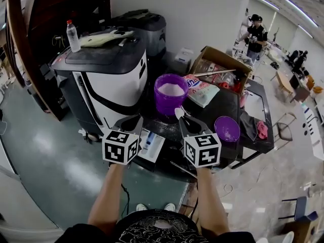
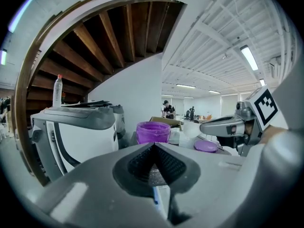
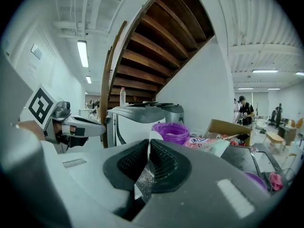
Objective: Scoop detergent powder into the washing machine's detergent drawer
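A purple bucket (image 1: 170, 104) (image 2: 153, 132) (image 3: 171, 132) holding white powder stands on the dark table (image 1: 228, 103) beside the black-and-white washing machine (image 1: 109, 77) (image 2: 76, 127) (image 3: 135, 120). The white detergent drawer (image 1: 152, 146), with a blue part inside, sticks out below and between my grippers. My right gripper (image 1: 181, 117) (image 3: 148, 147) is shut on a white scoop (image 1: 178, 112) (image 3: 149, 137), just short of the bucket's near side. My left gripper (image 1: 132, 121) (image 2: 154, 148) is shut with nothing in it, over the drawer's left side.
The bucket's purple lid (image 1: 227, 129) (image 2: 205, 146) lies right of my right gripper. A detergent bag (image 1: 202, 91) and a cardboard box (image 1: 223, 65) sit behind the bucket. A bottle (image 1: 73, 36) stands on the washer. A person (image 1: 256, 34) stands far back right.
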`<act>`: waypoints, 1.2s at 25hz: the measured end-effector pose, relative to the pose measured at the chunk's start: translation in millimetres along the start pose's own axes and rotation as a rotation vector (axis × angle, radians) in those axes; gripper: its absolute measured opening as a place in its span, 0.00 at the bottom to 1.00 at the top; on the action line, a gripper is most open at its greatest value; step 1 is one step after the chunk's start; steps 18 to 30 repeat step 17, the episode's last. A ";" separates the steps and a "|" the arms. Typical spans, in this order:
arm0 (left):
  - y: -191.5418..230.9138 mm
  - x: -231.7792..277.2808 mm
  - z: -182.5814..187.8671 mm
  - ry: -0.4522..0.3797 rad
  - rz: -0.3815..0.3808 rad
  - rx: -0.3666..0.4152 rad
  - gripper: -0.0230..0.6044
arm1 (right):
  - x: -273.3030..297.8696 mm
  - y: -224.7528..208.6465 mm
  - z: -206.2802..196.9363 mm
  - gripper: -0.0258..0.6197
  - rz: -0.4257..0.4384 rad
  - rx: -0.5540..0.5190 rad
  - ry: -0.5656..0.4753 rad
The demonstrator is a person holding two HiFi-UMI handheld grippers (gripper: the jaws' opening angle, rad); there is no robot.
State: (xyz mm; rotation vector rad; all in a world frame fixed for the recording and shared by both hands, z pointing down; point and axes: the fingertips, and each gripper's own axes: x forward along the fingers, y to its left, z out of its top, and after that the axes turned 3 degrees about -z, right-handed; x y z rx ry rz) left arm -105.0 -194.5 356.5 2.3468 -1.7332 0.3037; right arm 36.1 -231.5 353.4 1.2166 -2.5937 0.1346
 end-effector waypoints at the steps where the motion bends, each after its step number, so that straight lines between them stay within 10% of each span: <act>1: -1.2 1.8 1.5 -0.001 -0.001 0.002 0.04 | -0.1 -1.0 -0.7 0.09 0.001 0.005 -0.001; 30: -12.2 21.3 4.8 0.011 -0.007 0.015 0.04 | -0.4 -19.0 2.9 0.09 -0.014 -0.005 -0.011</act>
